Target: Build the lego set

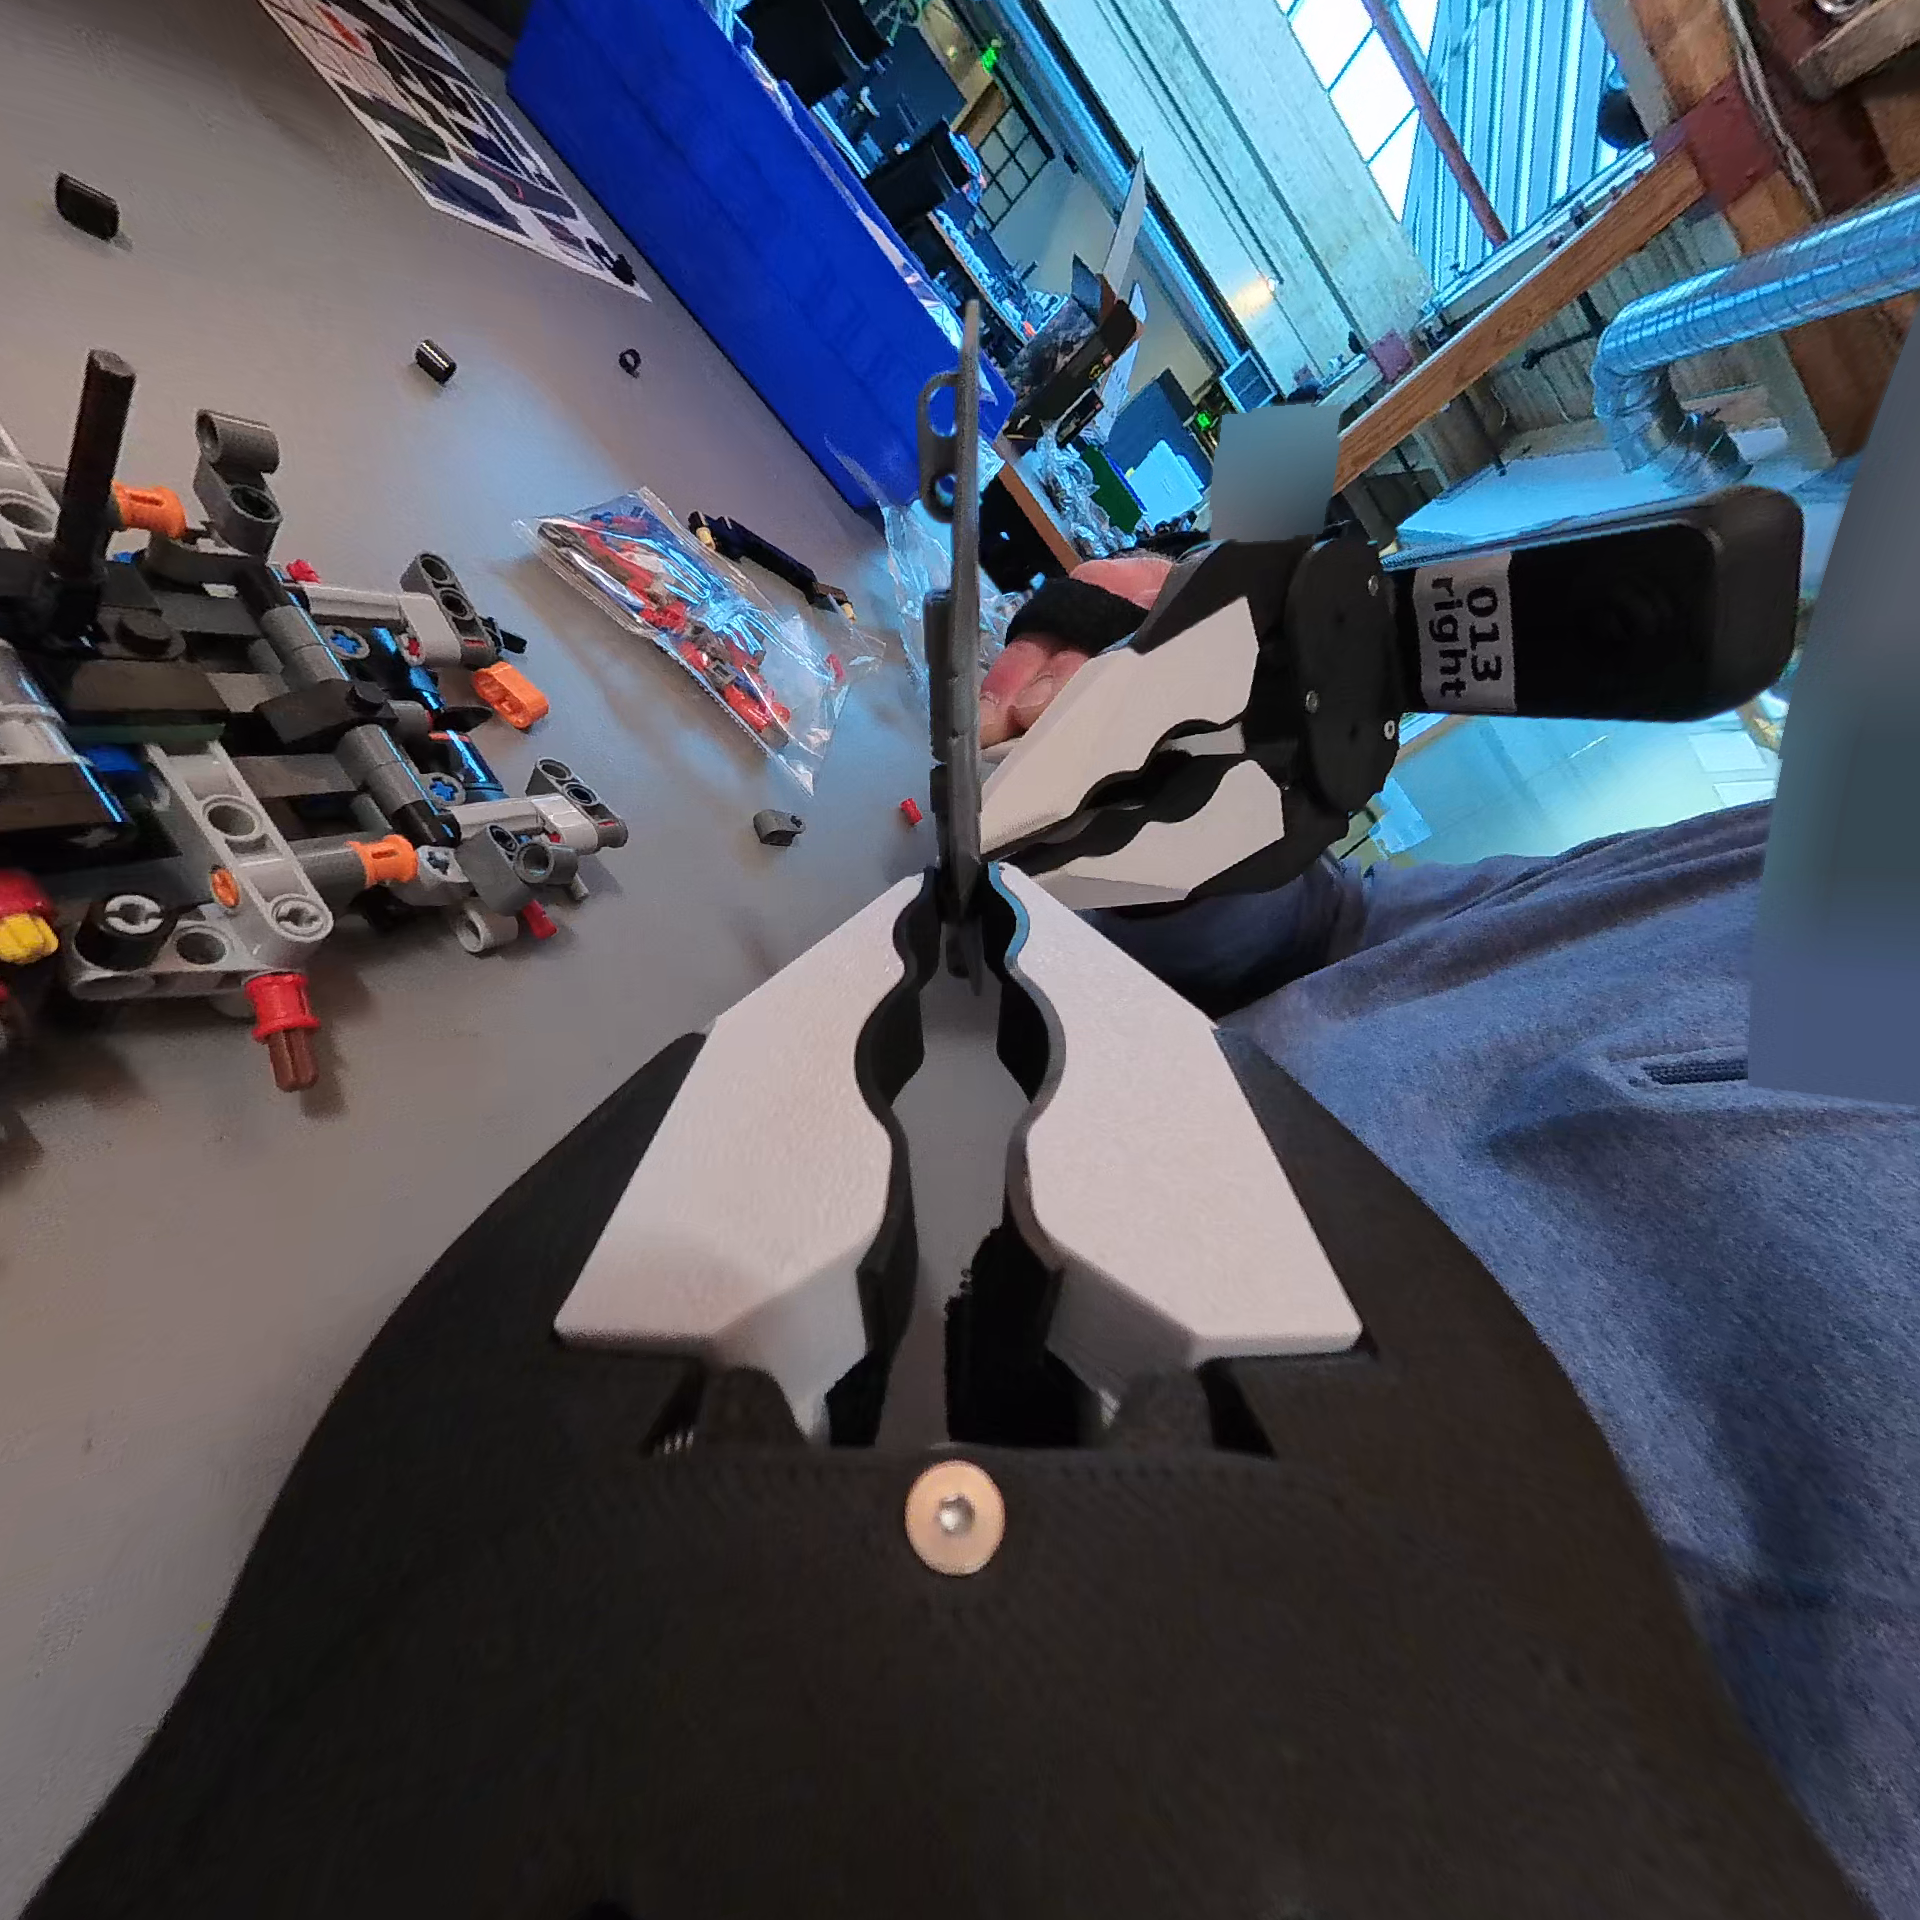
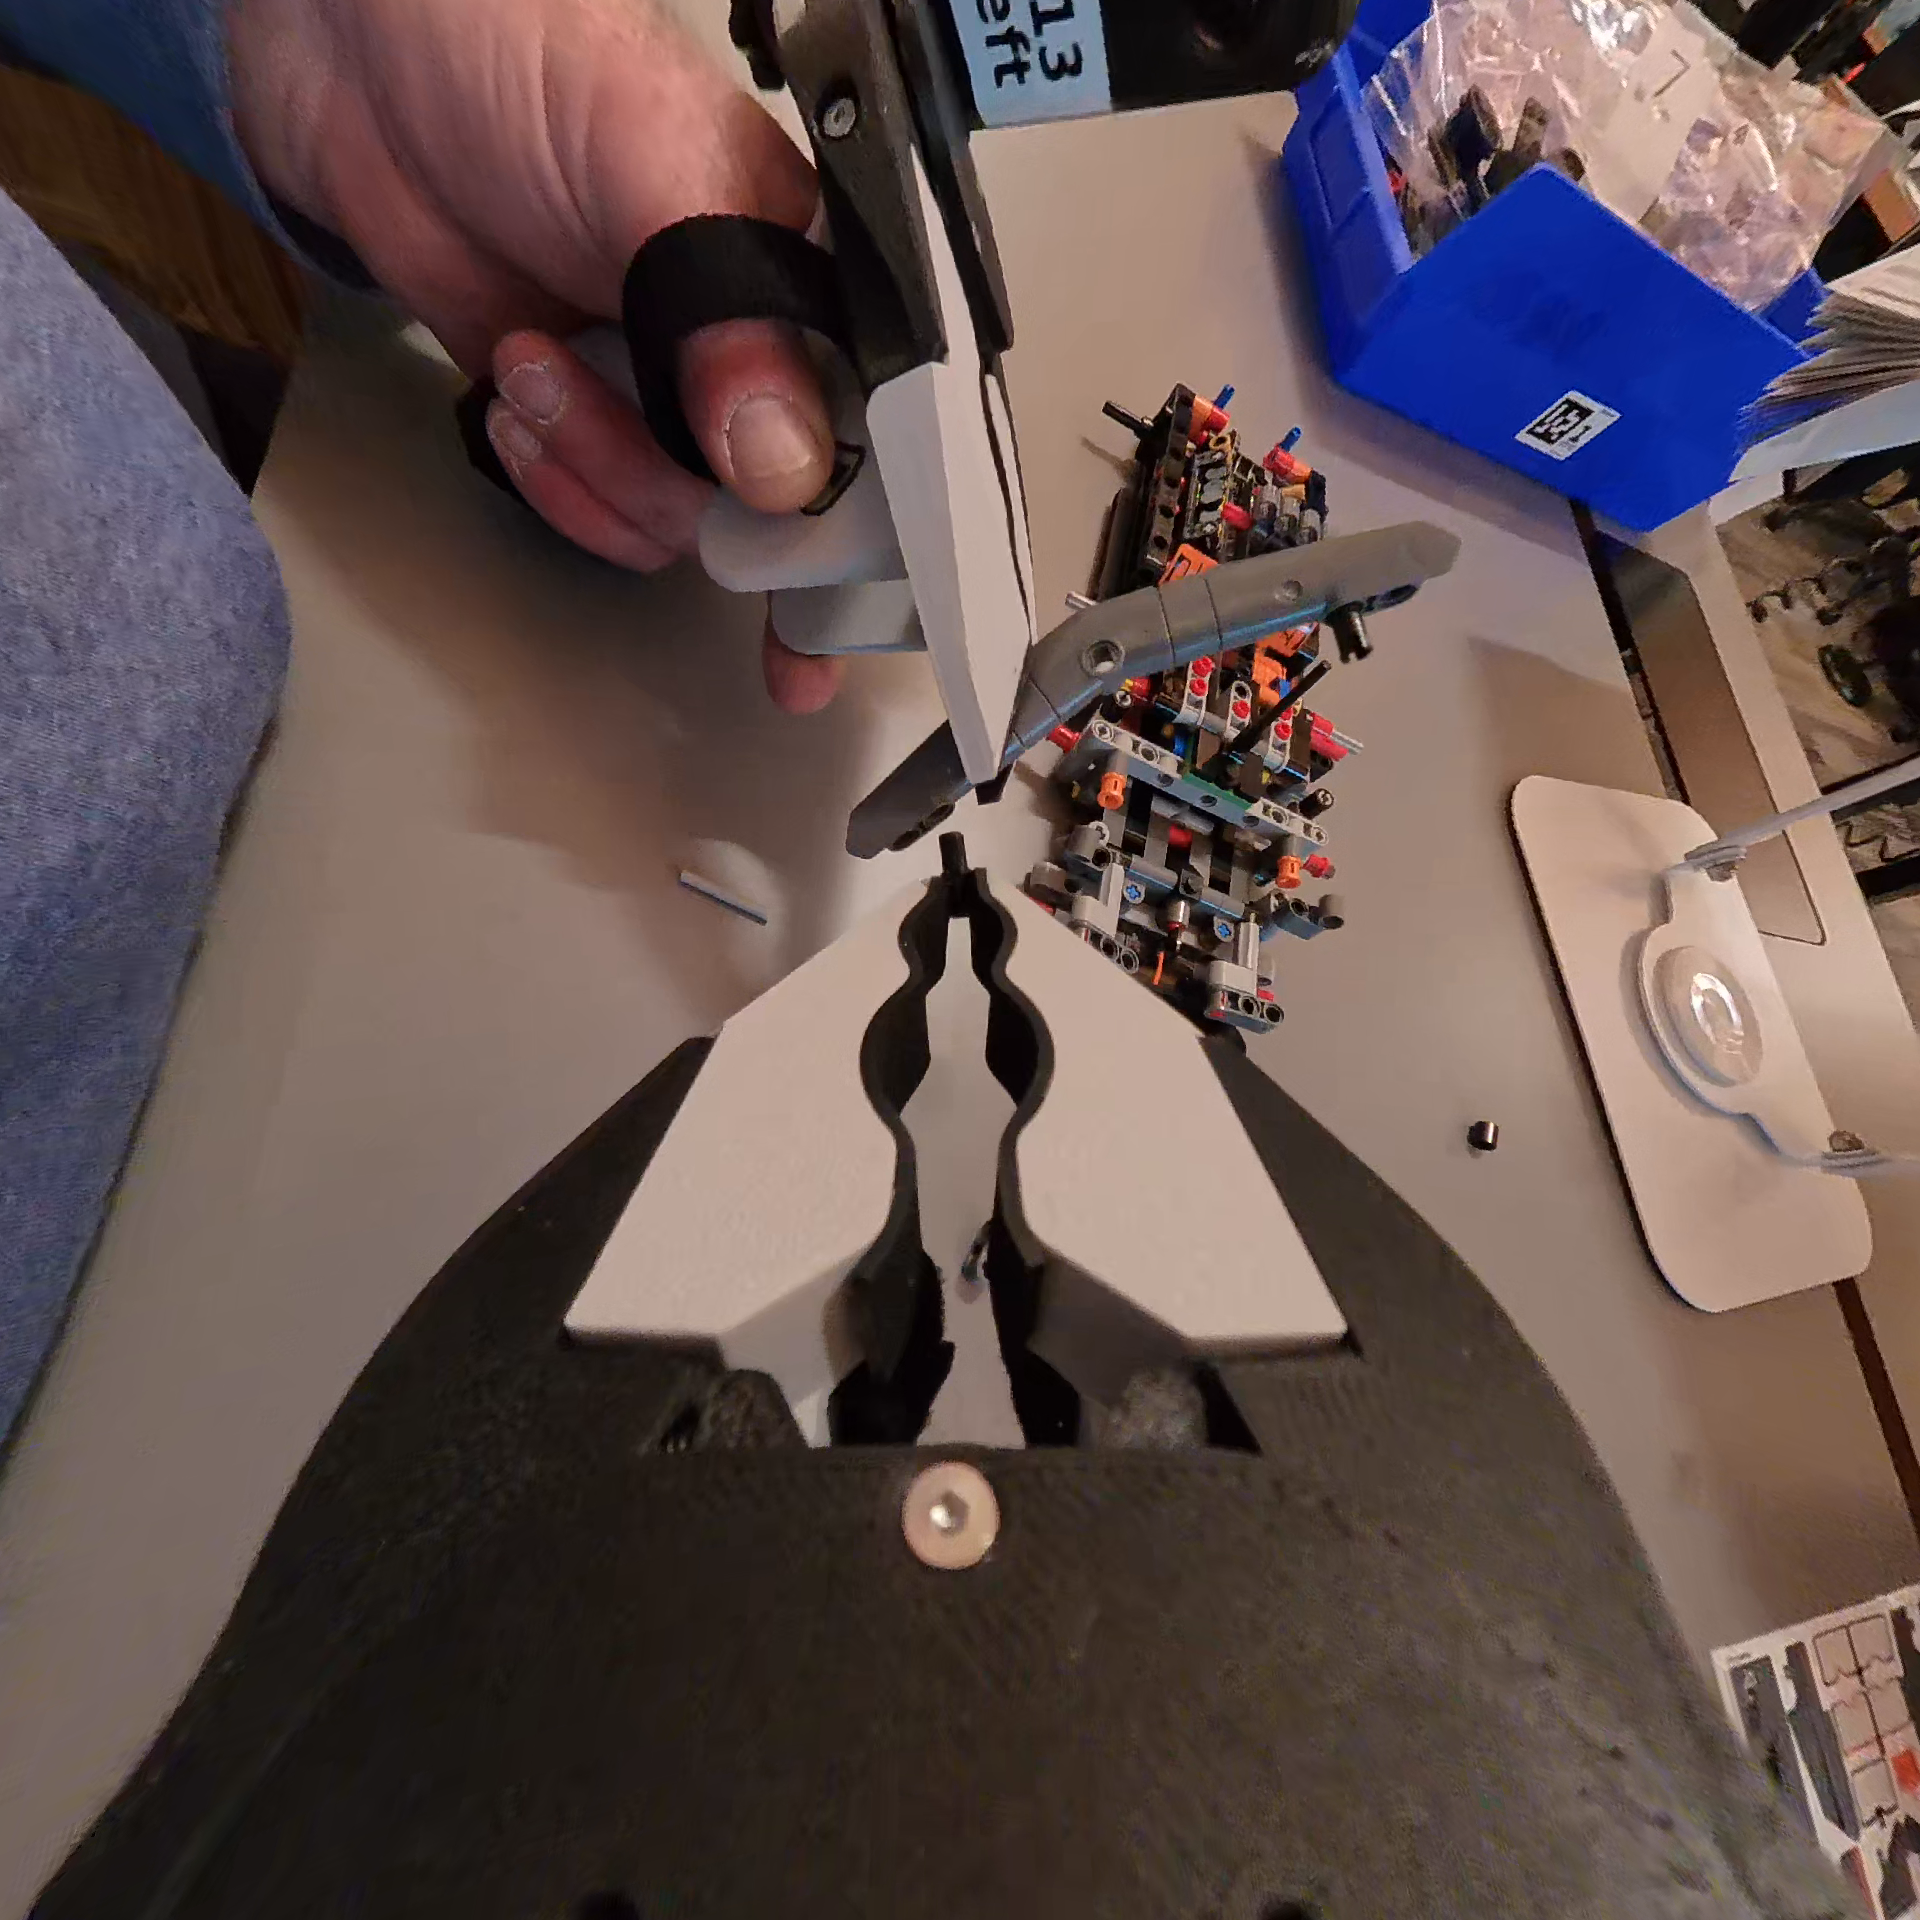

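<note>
- grey curved panel piece (image 2: 1195, 634) pinched edge-on between left gripper (image 1: 961, 883) fingertips, held off the table
- small black pin (image 2: 952, 857) nipped at right gripper (image 2: 961, 883) fingertips, just below panel's lower end
- part-built chassis (image 2: 1205, 748) on table beyond both tips

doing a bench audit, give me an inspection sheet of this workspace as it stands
surface: grey table, parts scattered on it
job's things: partly built lego chassis on the table; curved grey panel piece held in the air above it; small black pin
clutter: bag of red parts, instruction sheet, blue bin, loose black bush
grippers: left gripper shut on the panel piece; right gripper shut on the pin, close by the panel's end
cables: nothing seen
surroundings: workshop, silver duct, white stand base
</note>
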{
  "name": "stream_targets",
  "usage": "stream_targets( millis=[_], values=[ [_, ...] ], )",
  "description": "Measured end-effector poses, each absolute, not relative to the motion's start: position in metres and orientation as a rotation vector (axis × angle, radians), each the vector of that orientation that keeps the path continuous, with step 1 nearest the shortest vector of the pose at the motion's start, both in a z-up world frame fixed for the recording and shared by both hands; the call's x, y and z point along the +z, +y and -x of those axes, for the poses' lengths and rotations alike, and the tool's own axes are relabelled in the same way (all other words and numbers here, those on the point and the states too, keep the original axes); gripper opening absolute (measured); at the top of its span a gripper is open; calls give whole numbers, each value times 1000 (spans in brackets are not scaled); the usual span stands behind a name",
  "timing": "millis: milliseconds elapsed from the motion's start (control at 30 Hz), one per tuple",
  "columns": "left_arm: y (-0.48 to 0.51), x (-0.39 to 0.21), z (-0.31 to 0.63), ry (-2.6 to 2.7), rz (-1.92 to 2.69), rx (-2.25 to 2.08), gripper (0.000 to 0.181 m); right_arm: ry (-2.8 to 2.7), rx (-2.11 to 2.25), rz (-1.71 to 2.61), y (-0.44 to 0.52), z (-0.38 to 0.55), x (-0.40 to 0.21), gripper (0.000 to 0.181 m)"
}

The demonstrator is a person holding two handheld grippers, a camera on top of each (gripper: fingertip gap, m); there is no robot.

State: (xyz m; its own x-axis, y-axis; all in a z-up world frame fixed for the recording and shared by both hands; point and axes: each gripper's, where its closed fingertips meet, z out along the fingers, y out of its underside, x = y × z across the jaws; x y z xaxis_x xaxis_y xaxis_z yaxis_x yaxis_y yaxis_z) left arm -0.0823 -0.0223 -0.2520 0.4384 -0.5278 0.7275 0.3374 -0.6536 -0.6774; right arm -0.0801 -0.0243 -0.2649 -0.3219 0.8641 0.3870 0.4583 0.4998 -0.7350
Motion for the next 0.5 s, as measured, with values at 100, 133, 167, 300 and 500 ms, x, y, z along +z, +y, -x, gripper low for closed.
stream_targets(
  millis=[100,133,167,300,500],
  values=[
    [-23,-255,82,169,1888,-1308,5,-1971,633,1082,-25,80,-270,1],
    [-22,-256,82,174,1892,-1308,5,-1979,623,1077,-25,81,-272,1],
    [-22,-257,81,178,1900,-1303,5,-1984,609,1068,-25,81,-274,1],
    [-20,-265,81,185,1968,-1261,5,-1994,602,1078,-25,79,-279,1],
    [-28,-289,80,306,2162,-1140,5,-2012,599,1127,-19,67,-288,1]
  ],
)
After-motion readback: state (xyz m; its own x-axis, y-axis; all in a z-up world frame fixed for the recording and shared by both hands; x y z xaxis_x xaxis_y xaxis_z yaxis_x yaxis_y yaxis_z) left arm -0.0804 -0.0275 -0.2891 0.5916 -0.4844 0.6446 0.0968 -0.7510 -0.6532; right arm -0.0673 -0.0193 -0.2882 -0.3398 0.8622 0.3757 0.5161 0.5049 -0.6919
